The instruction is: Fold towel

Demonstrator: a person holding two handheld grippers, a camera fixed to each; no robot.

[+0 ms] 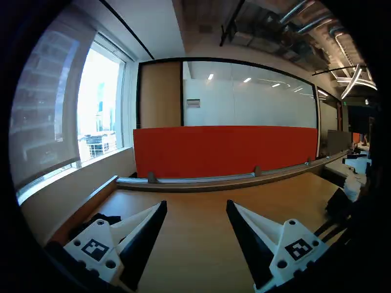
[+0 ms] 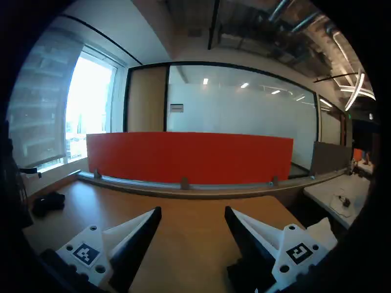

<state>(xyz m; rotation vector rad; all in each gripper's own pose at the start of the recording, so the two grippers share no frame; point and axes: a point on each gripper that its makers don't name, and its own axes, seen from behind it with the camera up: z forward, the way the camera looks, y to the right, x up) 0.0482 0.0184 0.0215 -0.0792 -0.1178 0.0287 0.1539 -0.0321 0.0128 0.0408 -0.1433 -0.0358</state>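
Towel [image 2: 326, 228] perhaps white corner beside spread right gripper [image 2: 192, 210]; left gripper [image 1: 196, 202] spread too.

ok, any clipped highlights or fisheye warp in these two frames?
Left gripper view: tall glass window mostly clips to white, flat orange divider panel bows slightly from fisheye. Right gripper view: window also blown out, panel's top edge arcs; light wooden desk evenly lit and sharp.

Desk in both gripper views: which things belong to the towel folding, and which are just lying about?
Job:
left gripper, open
right gripper, open
wooden desk, the work surface
white thing by the right gripper, possibly cloth, cannot tell

Lying about:
black object at the desk's left
orange divider behind the desk
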